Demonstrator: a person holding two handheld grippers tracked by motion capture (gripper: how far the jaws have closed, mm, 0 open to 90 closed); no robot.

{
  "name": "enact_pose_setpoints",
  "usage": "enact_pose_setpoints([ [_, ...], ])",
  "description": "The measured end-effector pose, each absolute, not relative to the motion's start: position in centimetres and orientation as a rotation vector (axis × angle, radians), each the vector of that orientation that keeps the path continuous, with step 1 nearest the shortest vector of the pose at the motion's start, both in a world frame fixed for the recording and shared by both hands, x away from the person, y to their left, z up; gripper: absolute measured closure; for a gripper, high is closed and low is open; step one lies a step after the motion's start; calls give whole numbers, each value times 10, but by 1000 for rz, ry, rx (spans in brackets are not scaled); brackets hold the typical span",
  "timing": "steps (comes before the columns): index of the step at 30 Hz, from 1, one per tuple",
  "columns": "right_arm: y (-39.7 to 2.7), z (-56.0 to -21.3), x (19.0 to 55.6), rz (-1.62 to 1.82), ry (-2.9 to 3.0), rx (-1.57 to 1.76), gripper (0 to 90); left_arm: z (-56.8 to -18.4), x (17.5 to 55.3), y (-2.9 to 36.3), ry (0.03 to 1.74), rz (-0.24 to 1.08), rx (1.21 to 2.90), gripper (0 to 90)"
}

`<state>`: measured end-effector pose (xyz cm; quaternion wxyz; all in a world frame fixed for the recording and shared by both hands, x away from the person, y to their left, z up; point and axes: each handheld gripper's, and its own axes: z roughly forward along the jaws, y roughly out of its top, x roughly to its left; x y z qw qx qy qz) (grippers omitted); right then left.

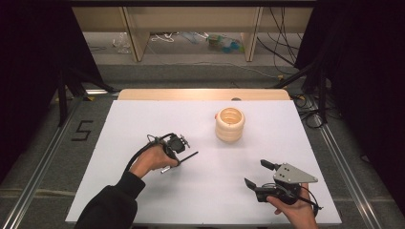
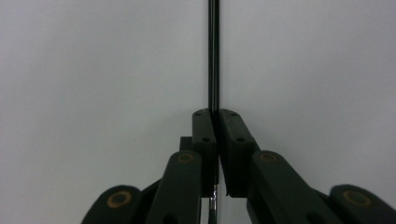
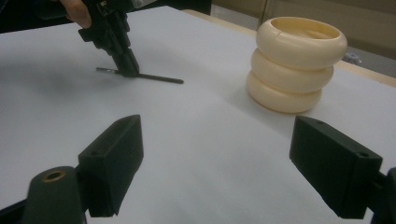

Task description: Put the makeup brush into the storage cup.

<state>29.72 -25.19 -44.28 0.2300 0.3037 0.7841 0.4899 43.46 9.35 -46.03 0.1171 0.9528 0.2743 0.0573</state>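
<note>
Left tool [image 2: 215, 116] pinches thin black rod [image 2: 214, 56] (midway).

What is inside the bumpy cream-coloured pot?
The cream pot is open on top, and only its inner wall near the rim shows. Its bottom is hidden by the wall, so whether anything lies inside cannot be told.

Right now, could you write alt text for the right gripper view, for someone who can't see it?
Two open black jaws of the right gripper frame a white table. Beyond them the left gripper pinches a thin black rod lying on the table, and a cream holder shaped like three stacked rings stands at right.
</note>
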Motion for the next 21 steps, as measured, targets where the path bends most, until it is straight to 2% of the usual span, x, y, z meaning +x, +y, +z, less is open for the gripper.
enact_pose_setpoints([
  [17, -251, -444, 297, 1362, 2152, 822, 187, -460, 436, 96, 751, 148, 2787, 852],
  [21, -251, -443, 297, 1370, 2155, 825, 187, -456, 434, 96, 739, 111, 2763, 852],
])
